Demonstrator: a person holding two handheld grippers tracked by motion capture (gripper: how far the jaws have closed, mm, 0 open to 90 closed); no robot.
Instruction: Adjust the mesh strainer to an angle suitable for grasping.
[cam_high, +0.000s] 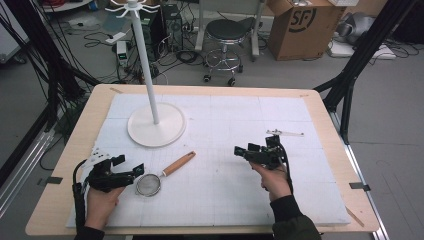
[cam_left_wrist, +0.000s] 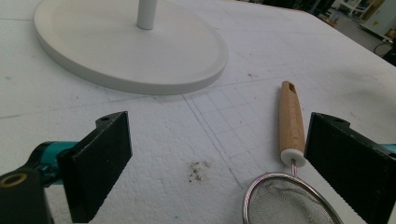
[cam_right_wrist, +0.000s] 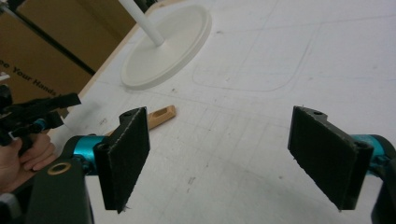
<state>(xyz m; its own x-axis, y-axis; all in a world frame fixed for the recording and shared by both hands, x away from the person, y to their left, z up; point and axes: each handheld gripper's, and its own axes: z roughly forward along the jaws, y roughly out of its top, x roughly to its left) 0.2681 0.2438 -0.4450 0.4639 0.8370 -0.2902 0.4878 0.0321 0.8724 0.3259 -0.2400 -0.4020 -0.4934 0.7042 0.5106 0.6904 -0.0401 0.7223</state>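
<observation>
My left fingers (cam_high: 134, 172) were spread wide with nothing between them, their black pads ribbed and flat-faced, carried on teal mounts as the left gripper view showed. They hovered low over the desk (cam_high: 70, 150), at its near left, pointing right toward the strainer (cam_high: 148, 185).

The strainer lay flat on the white foam sheet (cam_high: 240, 195) just beside my left fingertips. Its bowl was a round dome of fine grey wire mesh (cam_left_wrist: 285, 205) ringed by a bright metal rim. A thin wire neck joined the bowl to a white collar and then to a smooth, pale wooden handle (cam_left_wrist: 291, 116), rounded in section, with a slot cut near its far end. The handle ran away from the bowl toward the far right. In the left gripper view the bowl sat just before my right-hand pad, apart from it.

Farther off stood the rack (cam_high: 156, 125): a broad, flat, round white base with a slim white pole rising upright from its middle, hooks curling at the top. The foam sheet under everything was matte, faintly gridded and speckled with dark crumbs.

My right fingers (cam_high: 239, 151) were spread apart and empty too, their pads coarse and dark, with a frayed edge on one. They pointed left, well apart from the strainer, over bare foam right of centre. Beyond them, to the far right, lay a thin metal strip (cam_high: 285, 133).
</observation>
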